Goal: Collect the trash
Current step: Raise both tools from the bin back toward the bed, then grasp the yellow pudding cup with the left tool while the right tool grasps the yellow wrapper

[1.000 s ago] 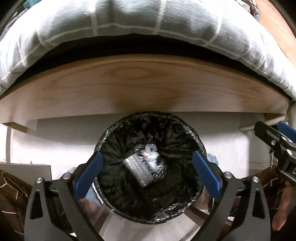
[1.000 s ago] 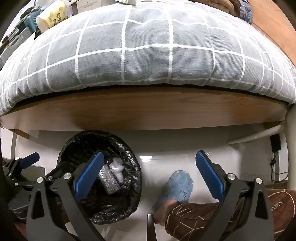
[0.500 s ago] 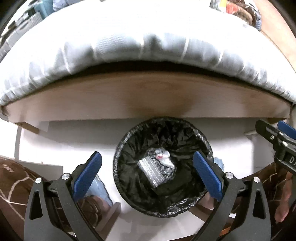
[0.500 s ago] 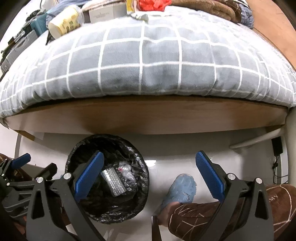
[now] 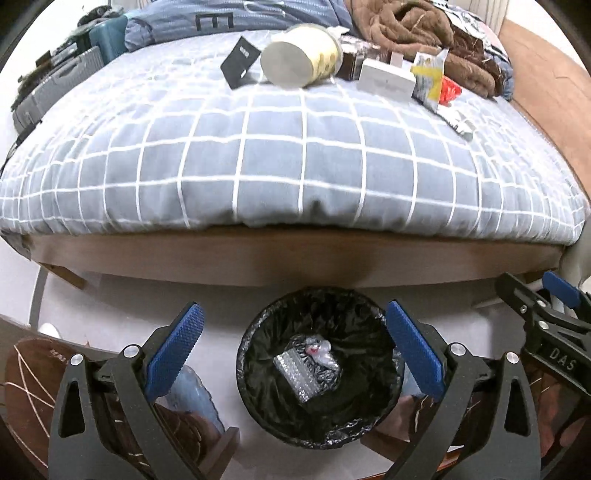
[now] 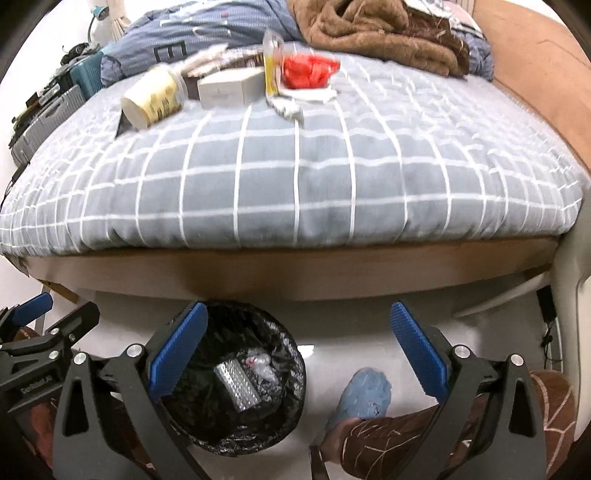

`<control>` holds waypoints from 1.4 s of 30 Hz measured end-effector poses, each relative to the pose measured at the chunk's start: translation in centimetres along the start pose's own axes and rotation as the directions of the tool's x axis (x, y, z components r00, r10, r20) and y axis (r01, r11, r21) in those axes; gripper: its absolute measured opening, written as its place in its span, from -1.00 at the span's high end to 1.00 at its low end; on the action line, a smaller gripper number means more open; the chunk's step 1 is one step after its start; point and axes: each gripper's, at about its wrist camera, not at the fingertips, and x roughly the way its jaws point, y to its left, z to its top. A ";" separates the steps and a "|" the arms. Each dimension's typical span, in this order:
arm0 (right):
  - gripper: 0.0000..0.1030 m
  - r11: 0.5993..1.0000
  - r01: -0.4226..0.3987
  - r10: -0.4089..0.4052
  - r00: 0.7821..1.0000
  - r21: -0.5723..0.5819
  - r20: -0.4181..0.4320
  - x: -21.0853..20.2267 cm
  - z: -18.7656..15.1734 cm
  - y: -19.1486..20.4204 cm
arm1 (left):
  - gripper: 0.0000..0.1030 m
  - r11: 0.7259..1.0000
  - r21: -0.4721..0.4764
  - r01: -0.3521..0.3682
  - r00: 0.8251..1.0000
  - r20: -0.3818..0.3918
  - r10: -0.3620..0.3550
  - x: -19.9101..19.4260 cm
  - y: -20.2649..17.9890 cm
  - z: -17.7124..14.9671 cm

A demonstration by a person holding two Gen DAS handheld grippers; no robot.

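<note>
A black-lined trash bin [image 5: 258, 391] stands on the floor below the bed edge, holding a bubble-wrap piece [image 5: 297, 374] and crumpled plastic [image 5: 321, 352]; the bin also shows in the right wrist view [image 6: 291, 391]. My left gripper [image 5: 291, 350] is open and empty above the bin. My right gripper [image 6: 295, 350] is open and empty, just right of the bin. On the bed lie a yellow can [image 5: 303, 55], a white box [image 5: 386, 79], a black card [image 5: 240, 61], a yellow wrapper [image 5: 430, 79] and red plastic [image 6: 308, 70].
The grey checked bed [image 6: 295, 170] on a wooden frame [image 6: 295, 269] fills the view ahead. A brown blanket [image 6: 384, 33] lies at the back. The person's blue-slippered foot [image 6: 365, 395] is beside the bin. Grey cases [image 5: 51, 85] sit at the far left.
Both grippers have risen and tilted up from the bin, so the bed top with its litter has come into view. Both stay open and empty.
</note>
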 end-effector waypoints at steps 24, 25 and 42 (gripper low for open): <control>-0.85 0.999 0.010 -0.005 0.988 -0.031 0.155 -3.8 8.1 -0.5 | -0.89 0.999 -0.032 0.016 0.989 0.147 -0.011 -4.2 2.0 8.3; -0.85 1.000 0.010 -0.005 0.987 -0.029 0.159 -3.7 8.6 -0.6 | -0.89 0.999 -0.036 0.014 0.989 0.150 -0.009 -4.0 2.2 8.9; -0.72 0.998 -0.055 0.056 0.983 -0.009 0.175 2.1 19.2 -0.7 | -0.88 0.999 -0.027 0.035 0.983 0.179 -0.029 0.9 2.2 20.0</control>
